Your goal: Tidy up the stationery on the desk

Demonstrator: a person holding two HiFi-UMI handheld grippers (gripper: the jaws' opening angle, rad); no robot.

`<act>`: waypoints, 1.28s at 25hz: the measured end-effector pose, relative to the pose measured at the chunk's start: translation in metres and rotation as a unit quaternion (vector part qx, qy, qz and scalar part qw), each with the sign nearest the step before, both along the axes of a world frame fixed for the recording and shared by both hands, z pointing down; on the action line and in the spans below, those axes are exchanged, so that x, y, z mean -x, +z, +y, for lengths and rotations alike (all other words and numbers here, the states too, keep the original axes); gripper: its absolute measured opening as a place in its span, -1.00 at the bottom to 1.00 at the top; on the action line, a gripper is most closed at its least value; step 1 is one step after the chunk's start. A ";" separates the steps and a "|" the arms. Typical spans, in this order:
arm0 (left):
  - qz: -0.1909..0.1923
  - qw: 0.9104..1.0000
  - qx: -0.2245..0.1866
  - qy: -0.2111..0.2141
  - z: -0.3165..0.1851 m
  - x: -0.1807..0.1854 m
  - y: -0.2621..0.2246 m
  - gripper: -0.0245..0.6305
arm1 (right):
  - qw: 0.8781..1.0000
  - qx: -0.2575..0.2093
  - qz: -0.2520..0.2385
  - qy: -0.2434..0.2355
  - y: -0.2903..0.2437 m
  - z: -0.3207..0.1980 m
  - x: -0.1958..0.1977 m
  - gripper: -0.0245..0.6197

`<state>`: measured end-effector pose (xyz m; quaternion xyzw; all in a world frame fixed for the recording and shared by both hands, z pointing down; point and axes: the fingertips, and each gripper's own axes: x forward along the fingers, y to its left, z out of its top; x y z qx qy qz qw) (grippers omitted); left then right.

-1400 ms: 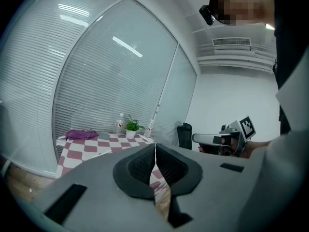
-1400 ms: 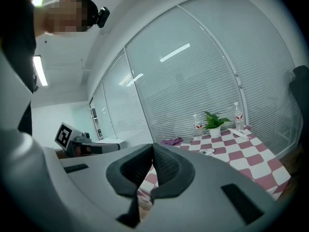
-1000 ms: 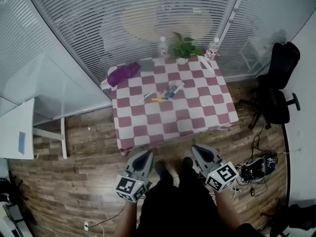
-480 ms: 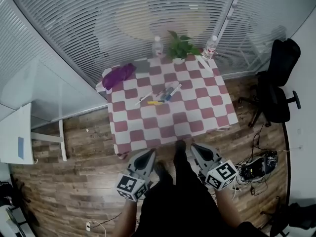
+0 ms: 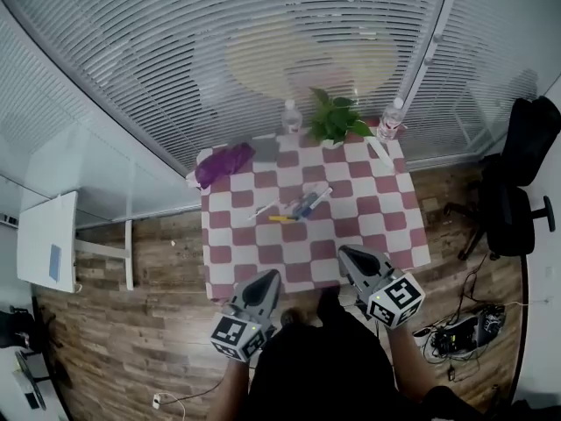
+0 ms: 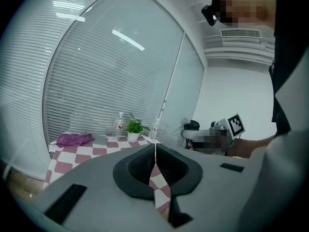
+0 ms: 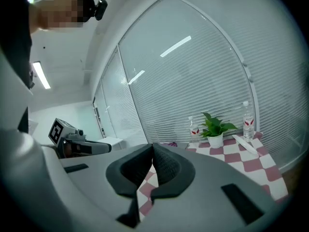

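Red-and-white checked cloth (image 5: 368, 226): pens (image 5: 302, 205) bunched mid-table, a yellow one (image 5: 282, 218) just beside them, none picked up. Purple bundle (image 5: 223, 162) at the far-left corner, plant (image 5: 336, 121) and bottles (image 5: 290, 117) along the far edge. Left gripper (image 5: 266, 276) and right gripper (image 5: 345, 253) are at the near edge, jaws closed together, both empty. Looks like the approach step. Next move: reach in and open one gripper over a pen.
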<state>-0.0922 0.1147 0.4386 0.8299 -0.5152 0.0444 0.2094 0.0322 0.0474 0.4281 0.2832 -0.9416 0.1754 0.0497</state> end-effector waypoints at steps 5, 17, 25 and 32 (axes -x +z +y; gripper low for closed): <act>0.004 0.999 0.015 -0.033 -0.031 -0.019 0.005 -0.82 | 1.000 0.016 0.003 -0.010 0.015 -0.044 -0.021 -0.86; 0.006 0.995 0.042 -0.085 -0.047 -0.030 0.026 -0.82 | 0.993 0.025 0.042 -0.104 0.044 -0.070 0.004 -0.86; 0.012 0.994 0.042 -0.102 -0.044 0.004 0.023 -0.82 | 0.988 0.024 0.052 -0.143 0.051 -0.067 0.054 -0.86; 0.016 0.992 0.042 -0.120 -0.037 0.042 0.021 -0.82 | 0.984 0.049 0.073 -0.157 0.079 -0.073 0.099 -0.85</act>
